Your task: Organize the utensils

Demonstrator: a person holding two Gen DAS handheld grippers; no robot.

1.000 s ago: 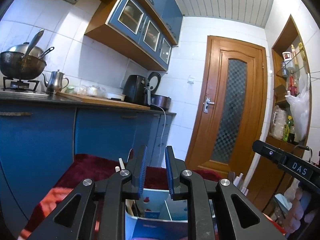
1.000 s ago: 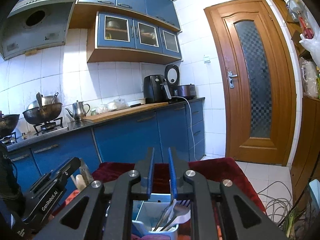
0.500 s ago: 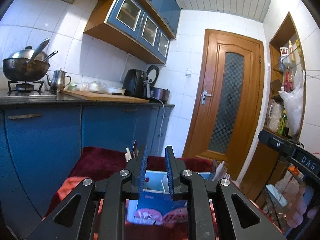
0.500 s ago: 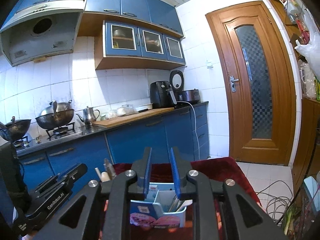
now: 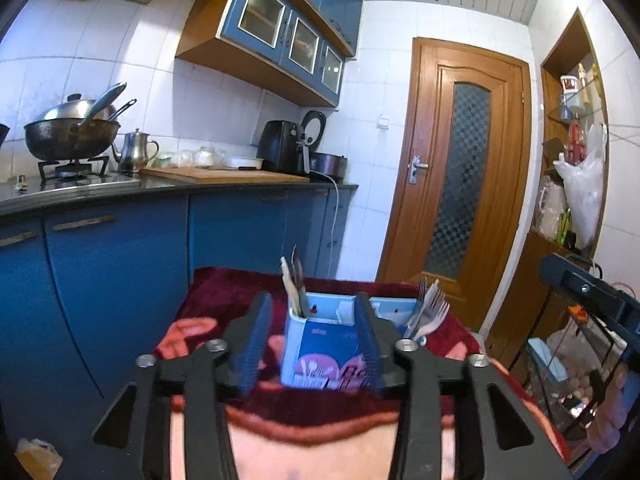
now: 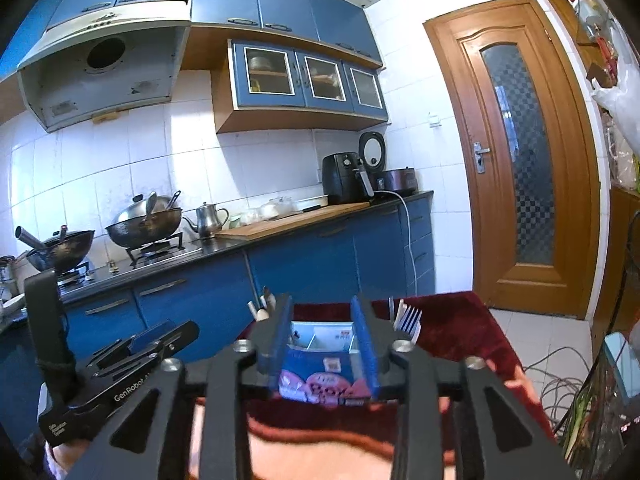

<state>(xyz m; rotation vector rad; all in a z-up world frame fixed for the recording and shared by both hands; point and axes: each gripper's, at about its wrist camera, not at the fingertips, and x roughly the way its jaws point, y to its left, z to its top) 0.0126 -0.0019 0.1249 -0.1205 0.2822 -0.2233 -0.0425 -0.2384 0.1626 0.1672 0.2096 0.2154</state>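
**Utensil box on the red blanket, both grippers standing off it**

Near the far edge of the dark red blanket [image 5: 240,300] stands the utensil box [image 5: 324,356], a blue and white carton with pink print on its front and dividers inside. From my left camera I see wooden-handled pieces [image 5: 294,284] sticking upright out of its left compartment, and a bunch of forks [image 5: 430,308] leaning out of the right end, tines up. The middle compartments look bare from my right camera, though I cannot see to their bottoms.

My left gripper [image 5: 312,344] has its jaws well apart; they have just been opening, and the box shows in the gap beyond them, with no pad pressing on it. My right gripper [image 6: 326,344] likewise has its jaws parted and has just been opening; the box [image 6: 320,364] sits framed between its blue pads, and I cannot tell that either pad touches it. The left gripper also shows at the lower left of the right camera.

Beyond the blanket run blue cabinets [image 5: 120,272] under a dark worktop [image 6: 200,252], which carries two woks [image 6: 140,228] on the hob, a steel teapot [image 6: 208,220], a wooden chopping board [image 6: 288,220] and a black air fryer [image 6: 344,178]. A brown wooden door [image 6: 516,160] stands to the right.
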